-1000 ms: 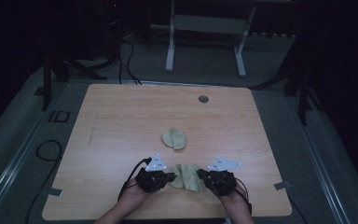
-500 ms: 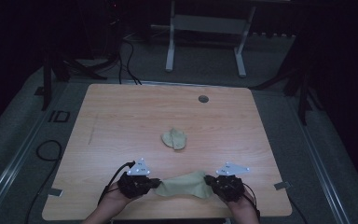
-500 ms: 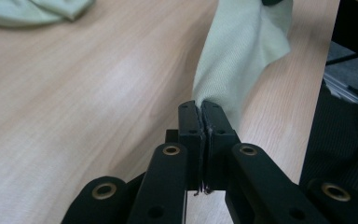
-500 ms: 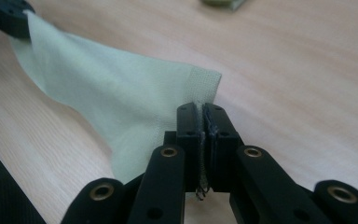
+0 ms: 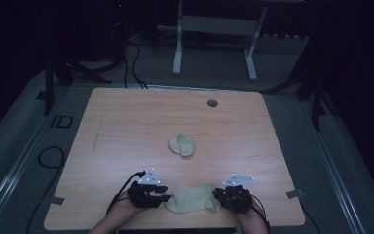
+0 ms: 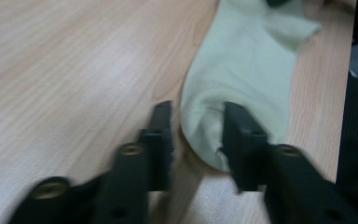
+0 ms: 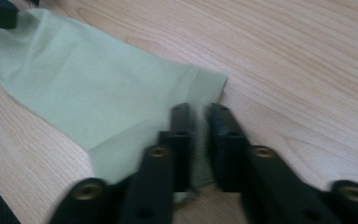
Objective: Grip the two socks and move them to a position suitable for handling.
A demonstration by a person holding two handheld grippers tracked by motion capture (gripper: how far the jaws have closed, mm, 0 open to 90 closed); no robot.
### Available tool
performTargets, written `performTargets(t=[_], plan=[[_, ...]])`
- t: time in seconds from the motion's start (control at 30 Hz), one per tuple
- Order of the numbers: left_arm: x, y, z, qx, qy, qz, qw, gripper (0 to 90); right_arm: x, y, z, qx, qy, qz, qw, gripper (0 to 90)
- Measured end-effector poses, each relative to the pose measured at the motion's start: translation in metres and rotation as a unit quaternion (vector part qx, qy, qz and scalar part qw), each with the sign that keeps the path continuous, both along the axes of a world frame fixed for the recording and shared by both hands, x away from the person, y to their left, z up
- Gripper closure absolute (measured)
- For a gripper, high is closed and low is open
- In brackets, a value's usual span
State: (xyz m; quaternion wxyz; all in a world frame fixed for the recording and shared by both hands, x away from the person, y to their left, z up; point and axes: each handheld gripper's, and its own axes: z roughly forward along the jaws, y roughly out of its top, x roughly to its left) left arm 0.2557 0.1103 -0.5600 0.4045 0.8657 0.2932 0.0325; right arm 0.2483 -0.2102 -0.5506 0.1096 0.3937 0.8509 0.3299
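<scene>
sock stretched flat at near edge, both grippers on it

we see two socks. one sock (image 5: 195, 199) lies flat close to the table's (image 5: 126, 122) near edge, spanning between the two grippers. the second sock (image 5: 182, 145) sits bunched near the table centre, well apart from the first.

left gripper (image 5: 163, 197) is at the flat sock's left end. in the left gripper view its jaws stand part open, straddling the rounded toe end (image 6: 205, 126): one jaw over the fabric, the other on bare wood just beside it. not pinching from what we can see.

right gripper (image 5: 220, 196) is at the sock's right end. in the right gripper view the jaws are narrow with the ribbed cuff (image 7: 200, 116) between them, clamped on it.

room: both grippers sit right by the near edge, little table left behind them. wide bare wood runs left, right and forward of the flat sock; only the bunched sock and one round grommet (image 5: 212, 103) near the far edge break it up.

counts: two socks, two grippers, one grommet, two tape tabs (image 5: 56, 200) at the near corners' sides.
</scene>
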Motion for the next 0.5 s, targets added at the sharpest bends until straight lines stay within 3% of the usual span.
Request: performTargets(t=[0.13,0.2,0.27,0.37,0.5], plan=[[0.0,0.005,0.01,-0.022,-0.011,0.017,0.9996,61.4,0.0,-0.003,0.008,0.008,-0.008,-0.005,0.9999,66.0],[-0.003,0.003,0.014,-0.03,-0.016,0.015,0.9993,67.6,0.0,-0.003,0.015,0.014,-0.02,-0.003,0.9997,70.4],[-0.006,-0.003,0.016,-0.034,-0.021,0.012,0.9991,75.9,0.0,-0.002,0.02,0.016,-0.034,-0.007,0.9993,80.7],[-0.009,-0.014,0.013,-0.025,-0.014,-0.001,0.9996,82.5,0.002,0.002,0.02,0.017,-0.036,-0.001,0.9992,89.5],[-0.009,-0.023,0.002,0.004,0.003,-0.007,1.0,85.8,0.001,0.009,0.011,0.014,-0.02,0.015,0.9996,89.6]])
